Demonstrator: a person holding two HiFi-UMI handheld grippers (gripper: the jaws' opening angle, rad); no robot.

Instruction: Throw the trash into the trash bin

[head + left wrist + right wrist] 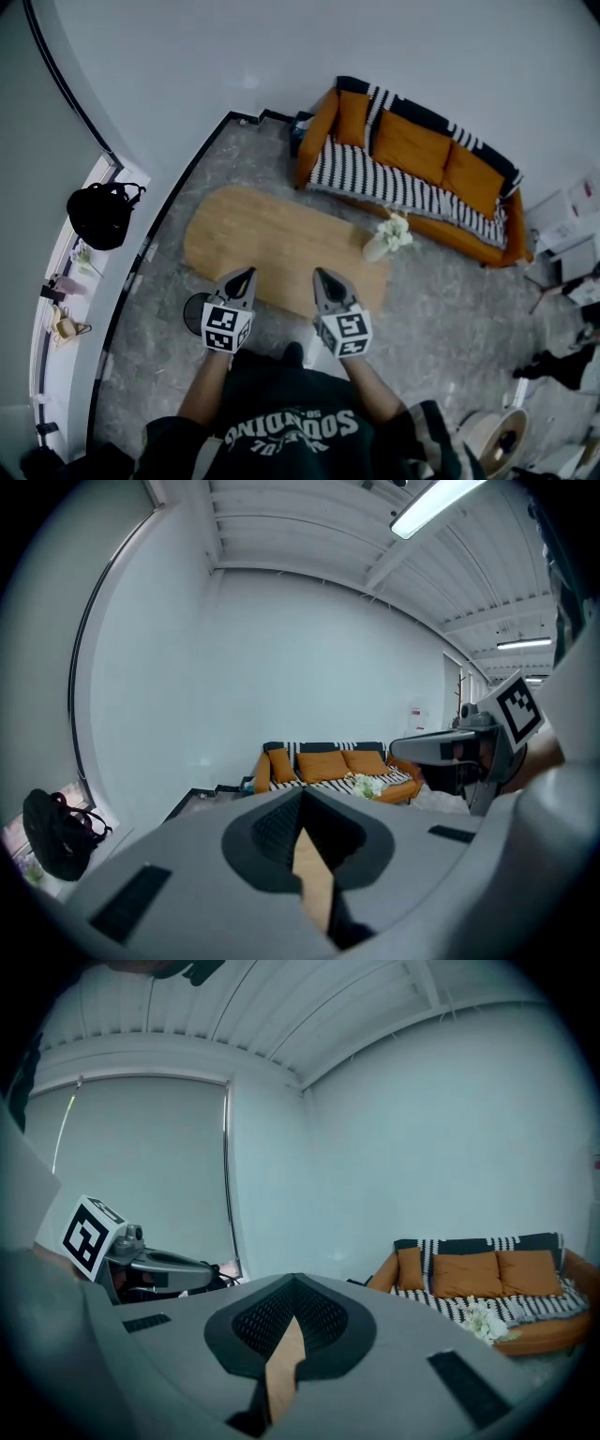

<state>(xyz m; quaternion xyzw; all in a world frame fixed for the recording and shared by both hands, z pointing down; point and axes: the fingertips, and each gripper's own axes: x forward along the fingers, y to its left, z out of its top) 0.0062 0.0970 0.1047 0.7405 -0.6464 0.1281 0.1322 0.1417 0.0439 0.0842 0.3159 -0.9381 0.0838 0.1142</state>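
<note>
My left gripper [246, 274] and right gripper [320, 274] hang side by side above the near edge of an oval wooden coffee table [272, 230], both pointing toward the sofa. Each pair of jaws meets at the tip with nothing between them. In the left gripper view the left gripper [302, 795] is shut, with only a sliver of table showing below the tip. The right gripper view shows the right gripper [295, 1280] the same way. A dark round container [193, 307], maybe the bin, stands on the floor by the table's near left end. No trash is in view.
A vase of white flowers [386, 239] stands on the table's right end. Behind the table is an orange sofa [412, 155] with a striped throw. A black bag [101, 214] sits on the window ledge at left. Boxes and clutter lie at far right.
</note>
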